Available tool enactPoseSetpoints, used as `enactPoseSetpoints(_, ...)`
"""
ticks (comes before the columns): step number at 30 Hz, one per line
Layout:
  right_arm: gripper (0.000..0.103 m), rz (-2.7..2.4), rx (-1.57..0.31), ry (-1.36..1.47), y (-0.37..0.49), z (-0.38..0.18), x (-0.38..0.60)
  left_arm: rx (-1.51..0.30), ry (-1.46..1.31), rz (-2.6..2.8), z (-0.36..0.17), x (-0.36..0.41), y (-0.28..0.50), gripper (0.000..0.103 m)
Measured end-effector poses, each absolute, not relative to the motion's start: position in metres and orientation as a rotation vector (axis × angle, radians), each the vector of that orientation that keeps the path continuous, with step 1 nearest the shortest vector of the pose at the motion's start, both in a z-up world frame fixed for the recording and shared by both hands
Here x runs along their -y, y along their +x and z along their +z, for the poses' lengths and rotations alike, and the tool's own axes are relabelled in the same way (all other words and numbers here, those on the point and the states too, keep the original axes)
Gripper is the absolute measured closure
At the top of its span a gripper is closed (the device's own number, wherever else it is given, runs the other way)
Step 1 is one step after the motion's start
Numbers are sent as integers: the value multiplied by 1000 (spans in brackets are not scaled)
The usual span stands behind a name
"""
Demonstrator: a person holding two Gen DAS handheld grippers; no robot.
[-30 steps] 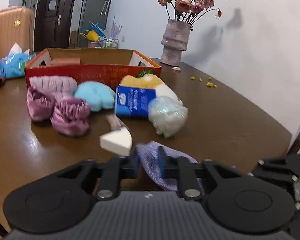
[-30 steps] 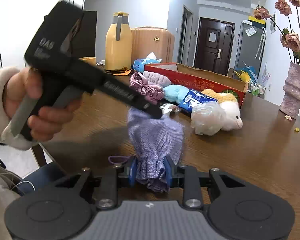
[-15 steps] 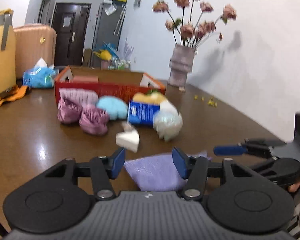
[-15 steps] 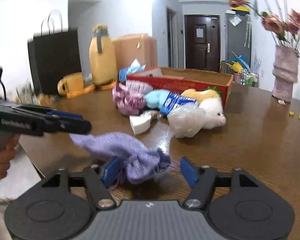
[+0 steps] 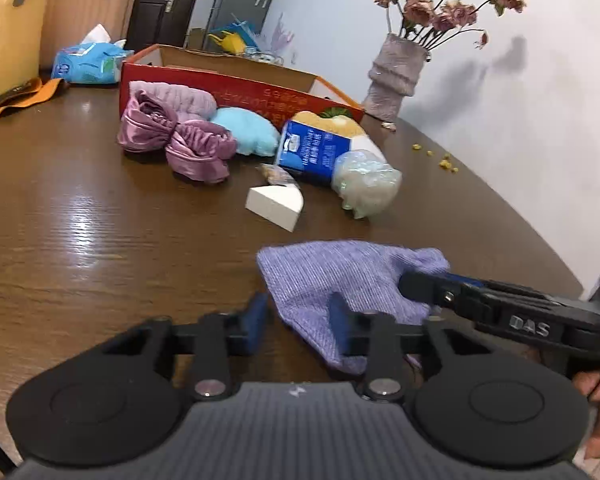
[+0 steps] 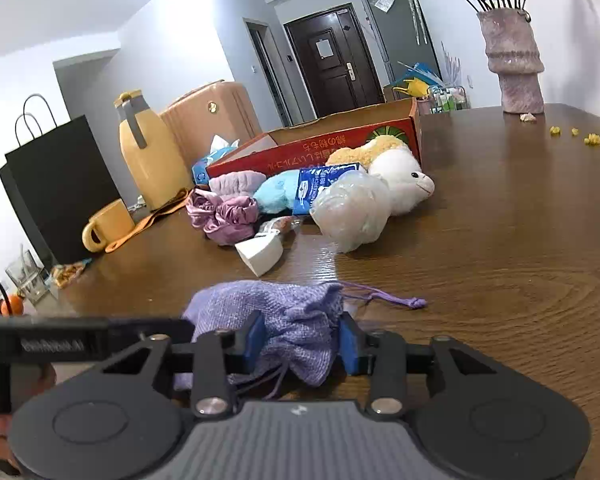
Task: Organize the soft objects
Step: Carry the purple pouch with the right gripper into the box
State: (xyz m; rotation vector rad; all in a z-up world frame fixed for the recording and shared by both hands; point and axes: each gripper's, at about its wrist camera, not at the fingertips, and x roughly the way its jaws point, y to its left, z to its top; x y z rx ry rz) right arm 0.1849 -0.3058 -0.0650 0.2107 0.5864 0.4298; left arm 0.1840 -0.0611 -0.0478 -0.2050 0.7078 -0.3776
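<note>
Right now the purple pouch [image 6: 284, 320] lies flat on the tabletop [image 6: 500, 240], long axis crosswise; right tongs [image 6: 302, 342] straddle its gathered neck, left tongs [image 5: 296, 318] parted beside its other end.

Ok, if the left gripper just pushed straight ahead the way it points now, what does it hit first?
Probably the purple drawstring pouch: the left gripper already has its edge at its open jaws. Past that, the white wedge sponge looks next in line, though depth is hard to judge.
</note>
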Motion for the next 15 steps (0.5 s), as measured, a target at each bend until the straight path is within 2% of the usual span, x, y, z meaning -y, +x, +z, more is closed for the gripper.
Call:
enactPoseSetpoints(1, 72, 426, -585, 189, 185, -65, 304, -702, -205, -387, -48, 62, 180, 78)
enactPoseSetpoints(2, 72, 422, -584, 174, 184, -65, 302, -698, -205, -390, -49, 63, 178, 79)
enactPoseSetpoints(9, 76, 396, -576, 105, 171, -63, 295, -700, -227, -397, -51, 65, 175, 74)
enactPoseSetpoints(13, 77, 388, -573, 115, 167, -61, 295, -695, -225, -400, -51, 68, 173, 93)
enactPoseSetpoints(15, 78, 386, -568, 122, 166, -60, 295, -678, -214, -405, -48, 68, 171, 94)
